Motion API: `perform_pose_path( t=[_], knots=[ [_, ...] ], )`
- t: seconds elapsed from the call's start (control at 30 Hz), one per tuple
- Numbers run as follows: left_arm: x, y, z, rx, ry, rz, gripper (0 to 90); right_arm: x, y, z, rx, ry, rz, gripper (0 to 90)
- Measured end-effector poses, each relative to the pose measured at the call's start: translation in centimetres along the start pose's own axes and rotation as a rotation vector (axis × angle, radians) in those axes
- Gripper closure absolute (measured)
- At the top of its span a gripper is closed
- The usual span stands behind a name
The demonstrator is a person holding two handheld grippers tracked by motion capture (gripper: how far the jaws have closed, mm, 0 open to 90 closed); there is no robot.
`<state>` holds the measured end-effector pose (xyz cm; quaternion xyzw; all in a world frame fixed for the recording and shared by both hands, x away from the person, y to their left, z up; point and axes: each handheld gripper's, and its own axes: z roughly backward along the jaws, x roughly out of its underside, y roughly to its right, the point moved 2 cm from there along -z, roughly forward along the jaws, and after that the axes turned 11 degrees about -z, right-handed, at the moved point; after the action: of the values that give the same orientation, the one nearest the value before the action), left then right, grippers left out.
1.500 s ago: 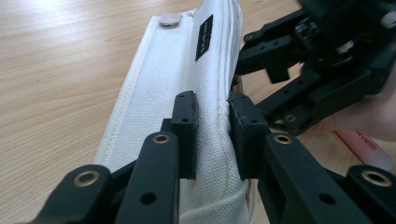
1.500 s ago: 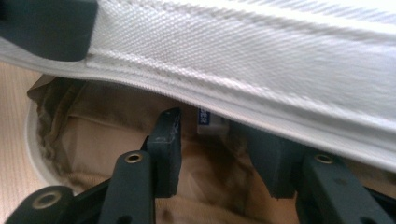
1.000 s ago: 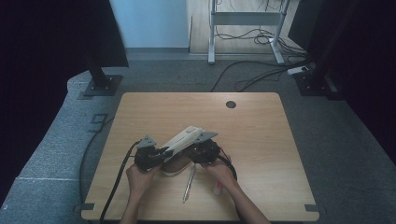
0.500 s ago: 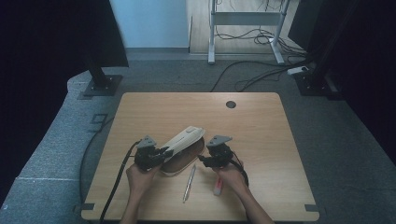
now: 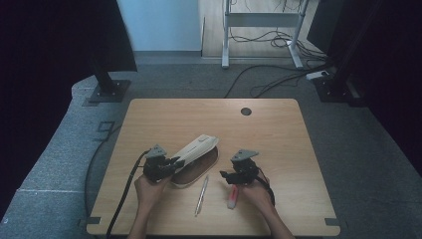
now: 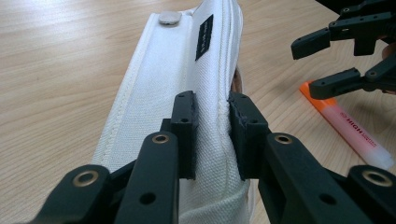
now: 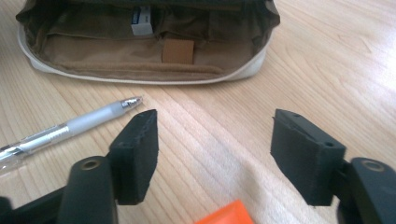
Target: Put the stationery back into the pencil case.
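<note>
Your tabletop [image 5: 278,129] is light wood with rounded corners and a dark round grommet [image 5: 246,111] near its far edge. Lying directly on it you have an open white pencil case [image 5: 191,167] with brown lining, a clear pen [image 5: 201,195] just beside it, and an orange highlighter [image 5: 232,197] near the pen.

A wooden table [image 5: 278,129] stands on grey carpet [image 5: 348,149]. Well beyond the hand-held gripper [image 5: 225,175], a metal frame [image 5: 261,30] and loose cables [image 5: 259,84] sit by a pale wall [image 5: 159,25]. Dim light, dark sides
</note>
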<state>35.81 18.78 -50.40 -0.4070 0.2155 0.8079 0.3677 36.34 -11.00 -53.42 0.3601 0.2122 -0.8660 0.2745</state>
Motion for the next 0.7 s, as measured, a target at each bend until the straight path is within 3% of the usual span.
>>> perform_pose_path(
  t=[0.4, 0.7],
  knots=[
    [0.0, 0.0, 0.0, -0.001, 0.0, -0.001, 73.6, 1.6, -0.1, 1.1, 0.057, -0.01, -0.016, 17.3],
    [0.0, 0.1, 0.0, -0.001, -0.001, -0.002, 73.6, 3.6, -0.4, 1.4, 0.053, -0.049, -0.036, 14.8]
  ],
)
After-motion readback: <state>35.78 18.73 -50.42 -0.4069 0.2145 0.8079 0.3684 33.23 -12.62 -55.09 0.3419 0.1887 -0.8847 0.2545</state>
